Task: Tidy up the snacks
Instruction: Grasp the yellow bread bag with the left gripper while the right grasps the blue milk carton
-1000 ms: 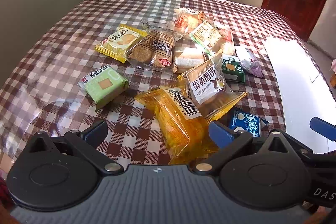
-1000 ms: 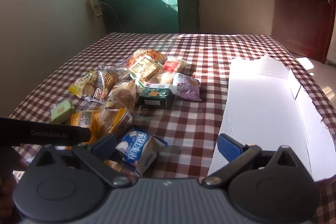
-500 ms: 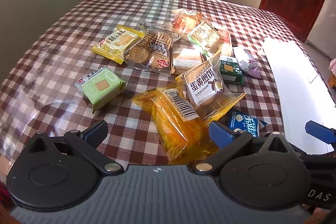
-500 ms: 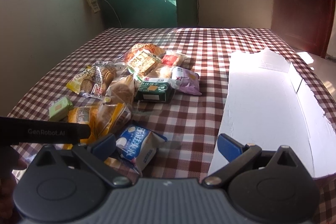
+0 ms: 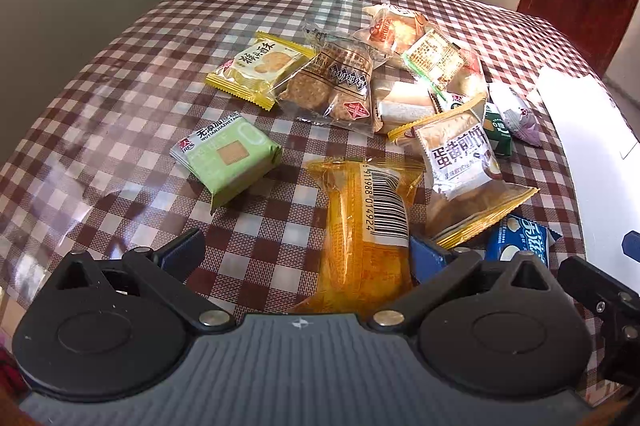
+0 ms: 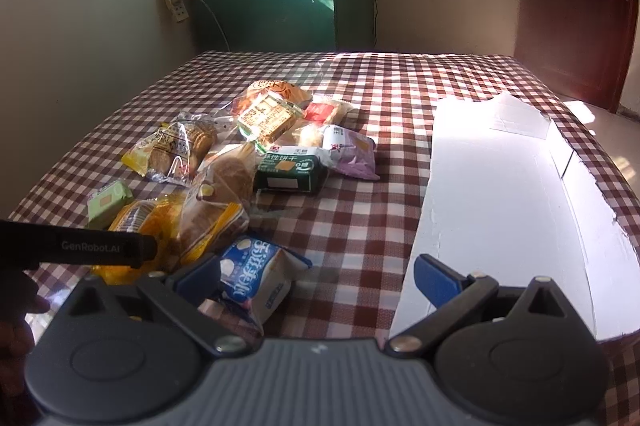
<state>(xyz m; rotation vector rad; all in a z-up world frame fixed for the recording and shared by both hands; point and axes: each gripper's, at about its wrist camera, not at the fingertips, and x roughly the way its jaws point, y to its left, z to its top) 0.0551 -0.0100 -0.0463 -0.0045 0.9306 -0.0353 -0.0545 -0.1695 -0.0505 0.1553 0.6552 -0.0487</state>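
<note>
While a second ago the left gripper (image 5: 306, 252) hung farther back, it has now moved in low over the checked tablecloth (image 5: 132, 98), so the snacks look bigger and nearer. Its fingers are spread wide apart and grasp nothing. An orange packet (image 5: 366, 226) with a barcode lies between them, close against the right-hand finger; before, it sat ahead of the fingertips.

Left of that packet lies a green biscuit pack (image 5: 226, 156), on its own. Behind it are a yellow cracker pack (image 5: 260, 66) and a clear bag of round biscuits (image 5: 336, 82), touching — and then a loose heap of other wrappers. A blue packet (image 5: 520, 238) lies at the near right.

From the right wrist view, the right gripper (image 6: 318, 272) has also edged forward and lower. Its fingers are wide apart, holding nothing. The blue packet (image 6: 256, 276) lies just inside its left finger, closer than before. A white cardboard tray (image 6: 500, 210) sits to the right of the heap, well apart from it, with no snacks in it; the right finger is over its near corner.
</note>
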